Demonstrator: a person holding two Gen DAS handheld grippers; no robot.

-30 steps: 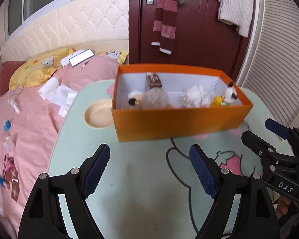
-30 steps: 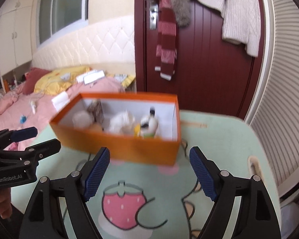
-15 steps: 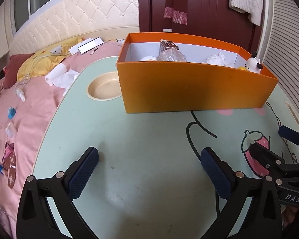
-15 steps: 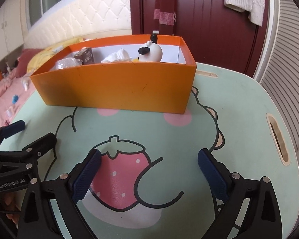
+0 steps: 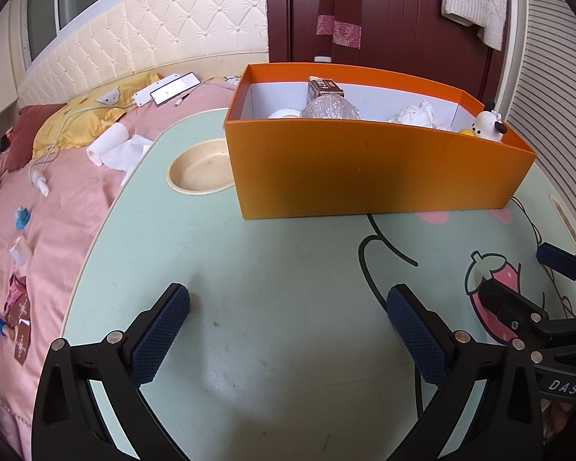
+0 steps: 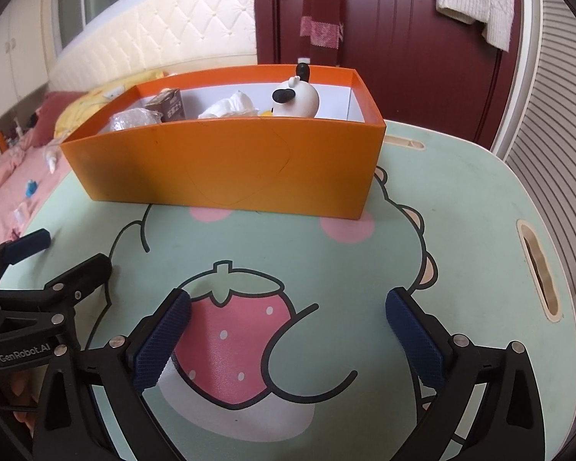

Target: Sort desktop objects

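An orange box (image 5: 364, 169) stands at the far side of the mint-green cartoon table (image 5: 272, 269); it also shows in the right wrist view (image 6: 226, 165). Inside are a brown carton (image 5: 323, 87), a clear crumpled bag (image 5: 330, 109), a white crumpled tissue (image 5: 416, 113) and a white dog figure (image 5: 487, 125), also in the right wrist view (image 6: 295, 100). My left gripper (image 5: 288, 330) is open and empty, low over the near table. My right gripper (image 6: 288, 334) is open and empty over the strawberry print (image 6: 230, 342).
A round cup recess (image 5: 199, 171) lies left of the box. A slot handle (image 6: 537, 272) is cut near the table's right edge. A pink bed (image 5: 38, 207) with small items lies left. A dark red door (image 5: 395, 15) with hanging scarf and sweater is behind.
Both grippers have dropped from above the box to low over the near table and settled there. Both stay open and empty.
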